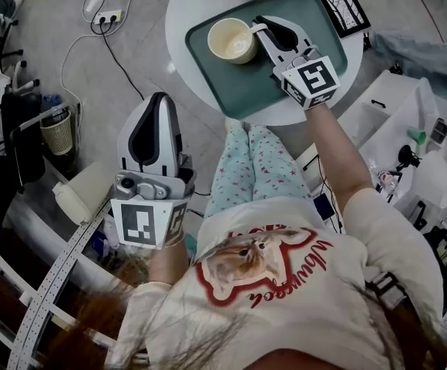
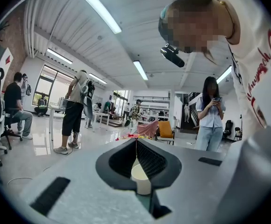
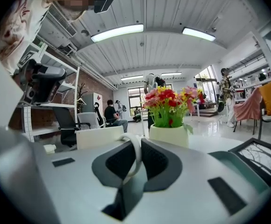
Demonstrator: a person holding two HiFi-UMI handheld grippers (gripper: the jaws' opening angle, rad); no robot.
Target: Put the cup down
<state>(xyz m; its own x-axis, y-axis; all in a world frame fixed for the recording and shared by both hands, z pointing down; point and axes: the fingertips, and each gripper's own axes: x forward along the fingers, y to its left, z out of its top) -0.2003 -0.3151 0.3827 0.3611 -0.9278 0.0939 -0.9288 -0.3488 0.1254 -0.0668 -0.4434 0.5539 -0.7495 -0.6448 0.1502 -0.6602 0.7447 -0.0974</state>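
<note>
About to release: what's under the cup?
The green tray, on the round table. The cup hides its own base, so contact is unconfirmed; right claw grips its handle.

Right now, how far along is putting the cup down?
Mostly done: the cream ceramic cup looks set on the green plastic tray. In hand: the right claw is clamped on its handle. Left to do: open that claw and pull away. The left claw hangs aside, shut and empty.
</note>
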